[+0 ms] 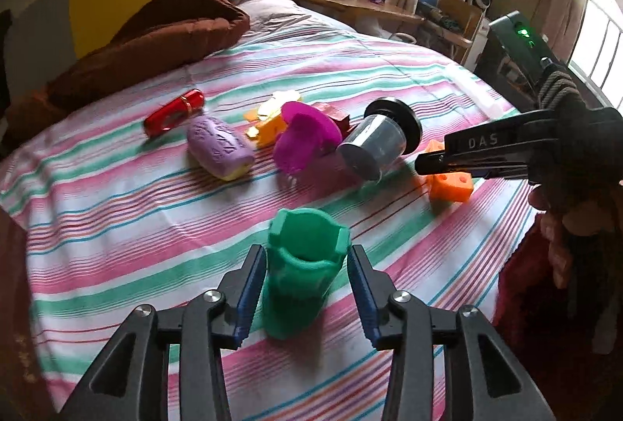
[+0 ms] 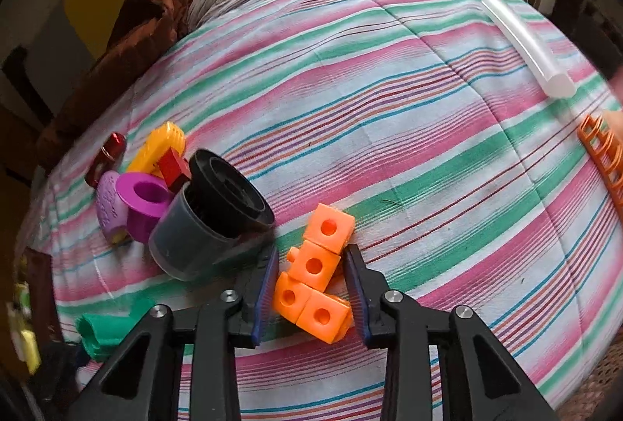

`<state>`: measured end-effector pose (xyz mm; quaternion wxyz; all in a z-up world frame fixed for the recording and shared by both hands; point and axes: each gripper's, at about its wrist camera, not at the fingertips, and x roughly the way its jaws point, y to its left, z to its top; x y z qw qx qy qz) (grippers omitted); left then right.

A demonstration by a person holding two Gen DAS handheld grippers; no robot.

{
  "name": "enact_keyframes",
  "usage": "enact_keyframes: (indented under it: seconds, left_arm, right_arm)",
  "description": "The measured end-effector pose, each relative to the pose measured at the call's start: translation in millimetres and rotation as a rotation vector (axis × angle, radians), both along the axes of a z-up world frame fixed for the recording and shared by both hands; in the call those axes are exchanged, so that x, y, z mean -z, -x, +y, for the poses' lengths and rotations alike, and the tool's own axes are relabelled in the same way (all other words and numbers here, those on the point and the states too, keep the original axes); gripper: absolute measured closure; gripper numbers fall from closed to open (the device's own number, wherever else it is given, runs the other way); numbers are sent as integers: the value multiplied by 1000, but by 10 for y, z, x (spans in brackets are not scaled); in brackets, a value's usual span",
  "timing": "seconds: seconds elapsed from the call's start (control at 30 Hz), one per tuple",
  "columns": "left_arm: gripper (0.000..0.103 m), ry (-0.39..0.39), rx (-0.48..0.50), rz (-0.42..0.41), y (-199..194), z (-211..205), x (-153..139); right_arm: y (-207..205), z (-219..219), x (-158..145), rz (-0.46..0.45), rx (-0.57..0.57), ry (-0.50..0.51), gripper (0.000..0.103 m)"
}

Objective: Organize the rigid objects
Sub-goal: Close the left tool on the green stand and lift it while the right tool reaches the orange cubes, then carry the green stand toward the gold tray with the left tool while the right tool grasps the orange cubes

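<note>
My left gripper (image 1: 305,285) is open around a green notched plastic cup (image 1: 301,273) standing on the striped bedspread (image 1: 117,195); the pads sit beside it with small gaps. The cup also shows in the right wrist view (image 2: 105,331). My right gripper (image 2: 311,285) is open around a chain of orange linking cubes (image 2: 315,277), which also shows in the left wrist view (image 1: 449,187). Beyond lie a grey cup with a black lid (image 1: 379,141) (image 2: 210,214), a magenta ring piece (image 1: 303,137) (image 2: 146,203), a lilac cylinder (image 1: 220,148) and a red case (image 1: 175,111).
A brown blanket (image 1: 155,32) lies at the bed's head. A white tube (image 2: 525,43) and an orange grid piece (image 2: 603,156) lie at the right of the bed. Yellow and red blocks (image 2: 163,152) sit behind the ring. A desk (image 1: 350,4) stands beyond the bed.
</note>
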<state>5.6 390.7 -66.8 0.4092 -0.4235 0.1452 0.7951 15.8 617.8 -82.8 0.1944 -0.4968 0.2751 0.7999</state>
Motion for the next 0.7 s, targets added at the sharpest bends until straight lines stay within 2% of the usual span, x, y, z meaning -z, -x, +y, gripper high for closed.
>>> enact_keyframes:
  seconds: [0.03,0.13,0.23,0.3,0.43,0.53,0.6,0.7]
  left_arm:
    - [67,-8,0,0,7,-8,8]
    - [67,-11,-12,4,10,-90,1]
    - [67,-35,-56,-13,39,-265,-42]
    - [67,-73,-98,-48,70,-440,-85]
    - [67,-130,-131,-68,48,-723,-188]
    - [67,-167,-137,-55,-13,-913,-309]
    - [67,-189,-139,-43,-54,-1038,-395]
    - [67,-216,-146,-27,-87,-1198,-502]
  right_arm:
    - [-11,15,-7,18,5,19,70]
    - [-12,9,-25,49,-8,43,70]
    - [46,-112,-58,81,-80,70,76]
    - [98,-216,-91,101,-148,74,76]
    - [176,-422,-143,95,-251,-1,77]
    - [167,-406,-117,62,-232,-35,76]
    - [128,-340,-107,55,-208,-31,73]
    - [106,-314,-39,20,-197,10,56]
